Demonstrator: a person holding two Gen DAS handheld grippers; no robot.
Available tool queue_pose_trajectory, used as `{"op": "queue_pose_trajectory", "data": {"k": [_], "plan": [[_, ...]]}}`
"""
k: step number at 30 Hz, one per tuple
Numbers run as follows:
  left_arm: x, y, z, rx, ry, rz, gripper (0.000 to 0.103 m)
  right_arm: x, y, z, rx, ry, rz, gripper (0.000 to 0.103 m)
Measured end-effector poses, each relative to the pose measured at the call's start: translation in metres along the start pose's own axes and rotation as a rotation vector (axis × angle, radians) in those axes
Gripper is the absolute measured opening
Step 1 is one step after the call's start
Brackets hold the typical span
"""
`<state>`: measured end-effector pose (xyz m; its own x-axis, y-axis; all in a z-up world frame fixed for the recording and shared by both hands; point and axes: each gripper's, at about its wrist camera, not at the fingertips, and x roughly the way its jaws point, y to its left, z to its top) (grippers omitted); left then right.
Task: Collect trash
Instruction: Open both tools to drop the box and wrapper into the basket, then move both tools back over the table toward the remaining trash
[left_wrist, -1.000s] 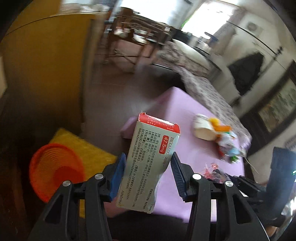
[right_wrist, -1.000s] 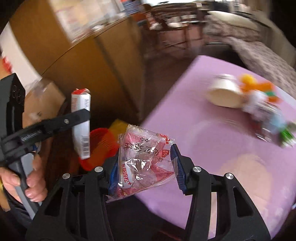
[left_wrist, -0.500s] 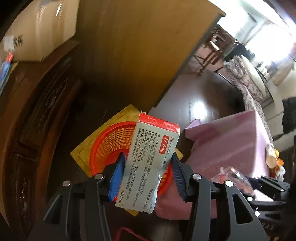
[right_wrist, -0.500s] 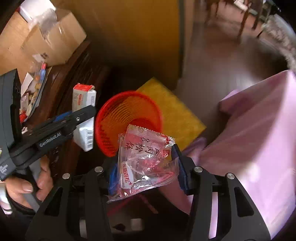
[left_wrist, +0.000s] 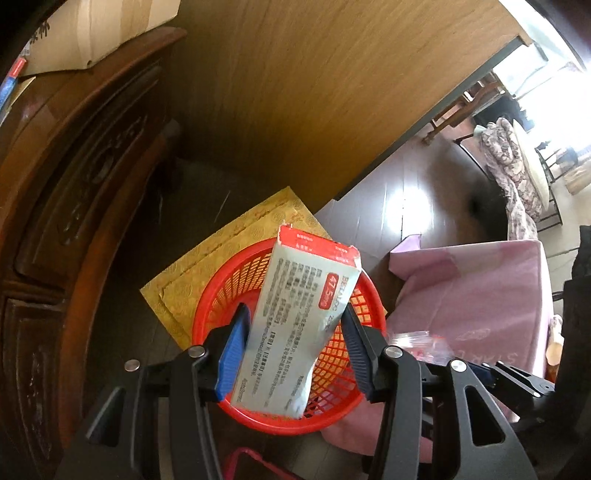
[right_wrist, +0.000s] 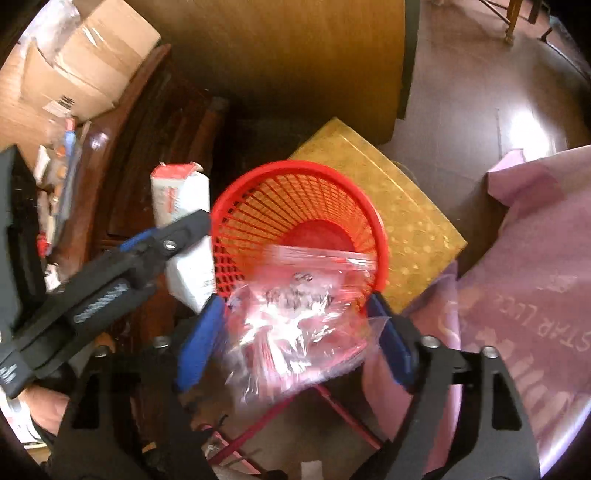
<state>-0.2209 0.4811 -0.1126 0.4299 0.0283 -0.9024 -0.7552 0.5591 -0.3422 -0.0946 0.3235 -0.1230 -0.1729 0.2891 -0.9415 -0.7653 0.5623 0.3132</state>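
Note:
A red mesh basket (left_wrist: 334, 350) stands on a yellow mat (left_wrist: 229, 258) on the dark floor; it also shows in the right wrist view (right_wrist: 299, 210). My left gripper (left_wrist: 295, 332) is shut on a white medicine box with a red top (left_wrist: 299, 317) and holds it over the basket's near side. My right gripper (right_wrist: 295, 325) holds a crinkled clear and red plastic wrapper (right_wrist: 295, 325) over the basket's near rim; the wrapper is blurred and the jaws look wider than before. The left gripper with the box (right_wrist: 181, 221) shows left of the basket.
A pink-clothed table (left_wrist: 480, 295) stands right of the basket, also in the right wrist view (right_wrist: 517, 295). A dark carved wooden cabinet (left_wrist: 74, 184) with cardboard boxes (right_wrist: 74, 74) on top is at left. A wooden panel (left_wrist: 314, 92) stands behind the mat.
Both grippers swung from the table down over the red basket. The box stays gripped. The right jaws have spread and the wrapper now blurs between them.

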Motion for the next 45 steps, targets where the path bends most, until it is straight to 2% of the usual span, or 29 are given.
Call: {"op": "queue_pose_trajectory", "data": {"k": [3,8,13,17,22,27,32,37,41,45], "plan": [[-0.003,0.0,-0.001,-0.009,-0.004,-0.005,0.059,-0.002,-0.002,0.001,0.021,-0.012,0.024,0.08],[-0.013,-0.001,-0.004,-0.016,-0.014,0.0,0.063,-0.02,-0.008,-0.005,0.037,-0.052,0.019,0.08],[-0.033,-0.013,-0.007,0.015,-0.042,0.009,0.066,-0.071,-0.017,-0.011,0.066,-0.173,0.027,0.081],[-0.053,-0.041,-0.01,0.077,-0.076,-0.003,0.074,-0.129,-0.034,-0.029,0.066,-0.304,-0.01,0.088],[-0.075,-0.1,-0.023,0.2,-0.105,-0.063,0.083,-0.182,-0.074,-0.065,0.108,-0.437,-0.072,0.09],[-0.084,-0.174,-0.047,0.35,-0.125,-0.127,0.09,-0.224,-0.13,-0.123,0.16,-0.538,-0.169,0.091],[-0.078,-0.247,-0.079,0.494,-0.128,-0.174,0.092,-0.249,-0.189,-0.186,0.231,-0.58,-0.27,0.092],[-0.057,-0.314,-0.112,0.597,-0.083,-0.225,0.092,-0.26,-0.234,-0.231,0.282,-0.601,-0.324,0.093],[-0.035,-0.352,-0.131,0.635,-0.053,-0.229,0.092,-0.265,-0.275,-0.257,0.311,-0.643,-0.318,0.095],[-0.015,-0.393,-0.139,0.563,-0.04,-0.258,0.092,-0.271,-0.307,-0.273,0.393,-0.716,-0.291,0.095]]}}
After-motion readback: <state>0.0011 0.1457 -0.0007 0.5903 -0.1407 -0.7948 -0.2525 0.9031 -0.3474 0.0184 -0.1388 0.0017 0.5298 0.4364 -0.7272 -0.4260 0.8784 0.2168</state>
